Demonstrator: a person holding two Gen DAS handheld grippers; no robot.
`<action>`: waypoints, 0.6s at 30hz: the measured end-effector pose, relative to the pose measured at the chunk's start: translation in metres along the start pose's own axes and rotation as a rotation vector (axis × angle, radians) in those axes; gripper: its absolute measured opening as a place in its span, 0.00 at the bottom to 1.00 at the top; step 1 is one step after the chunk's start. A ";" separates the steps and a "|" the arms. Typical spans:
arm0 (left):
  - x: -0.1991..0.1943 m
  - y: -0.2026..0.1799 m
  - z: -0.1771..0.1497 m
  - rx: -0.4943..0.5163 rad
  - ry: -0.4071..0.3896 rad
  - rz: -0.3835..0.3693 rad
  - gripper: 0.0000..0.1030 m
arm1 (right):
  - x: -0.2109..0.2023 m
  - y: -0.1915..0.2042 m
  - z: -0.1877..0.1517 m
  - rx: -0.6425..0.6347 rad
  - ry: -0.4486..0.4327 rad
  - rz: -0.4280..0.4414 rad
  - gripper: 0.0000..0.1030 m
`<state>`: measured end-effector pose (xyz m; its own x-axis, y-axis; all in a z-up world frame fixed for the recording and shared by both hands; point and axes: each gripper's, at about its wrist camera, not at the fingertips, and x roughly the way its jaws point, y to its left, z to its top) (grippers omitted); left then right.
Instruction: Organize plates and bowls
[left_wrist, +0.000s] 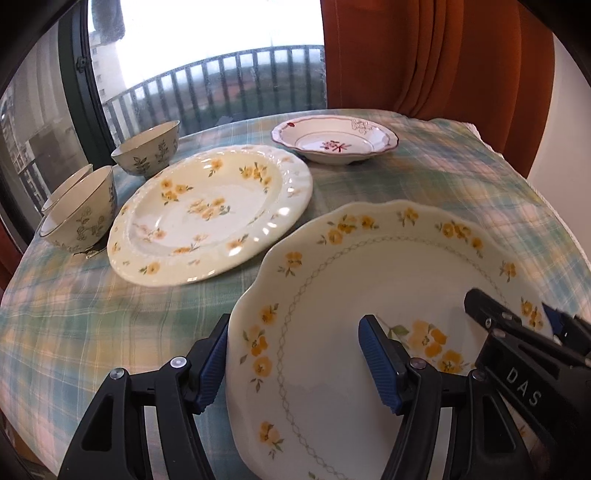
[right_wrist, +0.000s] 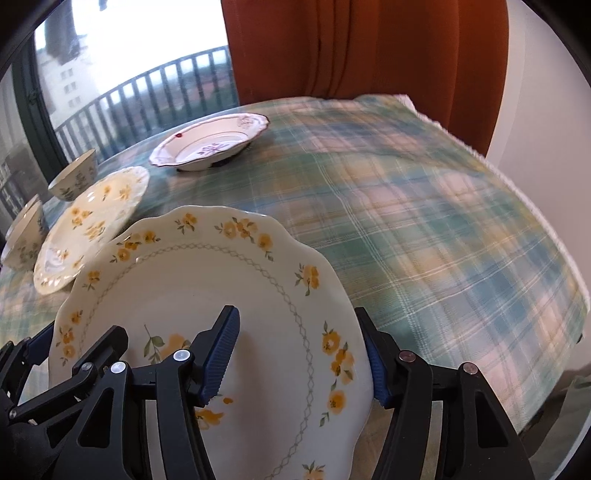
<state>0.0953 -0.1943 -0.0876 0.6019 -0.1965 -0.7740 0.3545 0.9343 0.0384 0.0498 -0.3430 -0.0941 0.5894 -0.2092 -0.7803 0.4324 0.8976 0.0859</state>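
Observation:
A scalloped cream plate (left_wrist: 369, 280) (right_wrist: 207, 280) with yellow flowers is held between both grippers, just above the plaid cloth, and its far edge overlaps the round plate. My left gripper (left_wrist: 295, 321) (right_wrist: 79, 336) is shut on its left rim, one pad outside the edge and one on its face. My right gripper (right_wrist: 295, 312) (left_wrist: 513, 306) grips the right rim the same way. Beyond lie a round yellow-flowered plate (left_wrist: 210, 214) (right_wrist: 92, 221) and a shallow red-flowered dish (left_wrist: 334, 142) (right_wrist: 210, 144). Leaf-patterned bowls (left_wrist: 147, 151) (left_wrist: 81, 214) stand at the far left.
The plaid tablecloth (left_wrist: 443, 166) (right_wrist: 424, 221) covers the table, and its right edge drops off close by. An orange curtain (left_wrist: 424, 55) hangs behind the table. A window with a balcony railing (left_wrist: 221, 74) is at the back left, close behind the bowls.

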 end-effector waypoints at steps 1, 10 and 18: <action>0.002 0.000 0.001 -0.001 0.002 0.004 0.66 | 0.000 0.001 0.001 -0.004 -0.007 -0.002 0.63; 0.007 -0.002 0.007 0.007 -0.002 0.012 0.67 | 0.006 0.004 0.006 -0.020 -0.004 -0.023 0.63; 0.001 0.007 0.006 0.014 -0.009 -0.022 0.75 | -0.013 0.011 0.002 -0.036 -0.063 -0.080 0.68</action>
<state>0.1028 -0.1894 -0.0840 0.6000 -0.2200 -0.7692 0.3779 0.9253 0.0302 0.0483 -0.3312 -0.0819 0.5963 -0.3035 -0.7432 0.4555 0.8902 0.0019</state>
